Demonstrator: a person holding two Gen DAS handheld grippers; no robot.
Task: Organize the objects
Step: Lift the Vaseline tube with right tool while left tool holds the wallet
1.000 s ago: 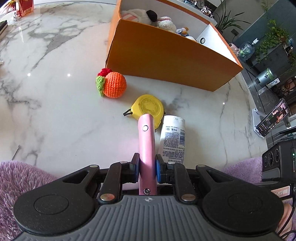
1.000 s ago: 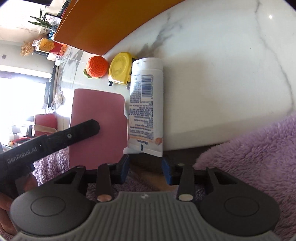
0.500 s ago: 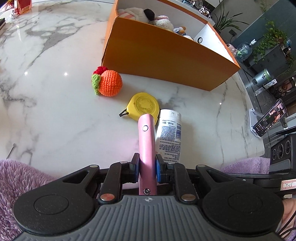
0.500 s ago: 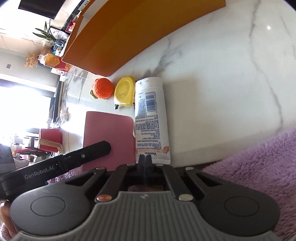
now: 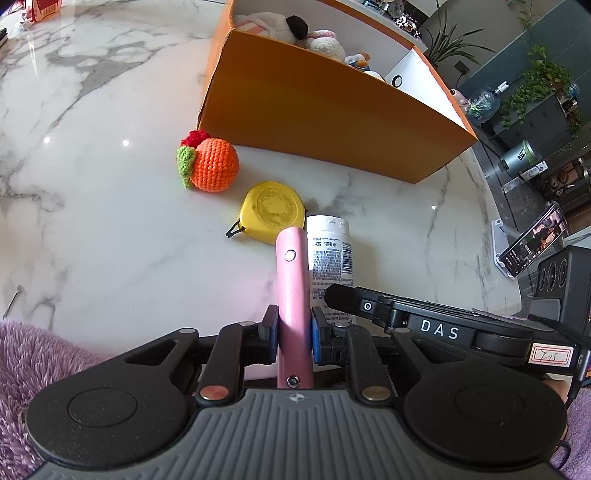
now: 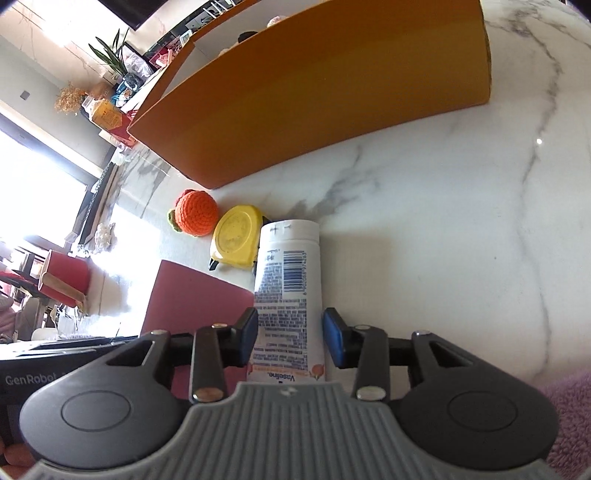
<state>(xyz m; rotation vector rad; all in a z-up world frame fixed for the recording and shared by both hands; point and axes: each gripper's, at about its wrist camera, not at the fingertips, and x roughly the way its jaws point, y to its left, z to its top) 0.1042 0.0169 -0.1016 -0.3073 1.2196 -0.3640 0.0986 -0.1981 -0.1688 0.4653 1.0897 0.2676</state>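
Note:
My left gripper [image 5: 294, 334] is shut on a flat pink case [image 5: 291, 266], held edge-on above the marble table [image 5: 92, 184]; the case [image 6: 192, 295] also shows in the right wrist view. A white lotion tube [image 6: 288, 280] lies on the table, cap pointing away. My right gripper [image 6: 290, 332] straddles the tube's lower half; its jaws are opening, with a thin gap at the right pad. Beyond the tube [image 5: 330, 251] lie a yellow tape measure [image 5: 273, 212] and a crocheted orange [image 5: 212, 168], in front of an orange box [image 5: 332, 114].
Plush toys [image 5: 295, 26] sit inside the box. A purple fuzzy sleeve [image 5: 33, 354] covers the near table edge. A phone on a stand [image 5: 532, 243] and a black speaker [image 5: 561, 280] stand off the table's right rim. A small pin [image 5: 13, 301] lies far left.
The right gripper shut with nothing in it, then opened again and moved forward so the tube now lies between its jaws. Its body has come into the left wrist view. The left gripper kept still.

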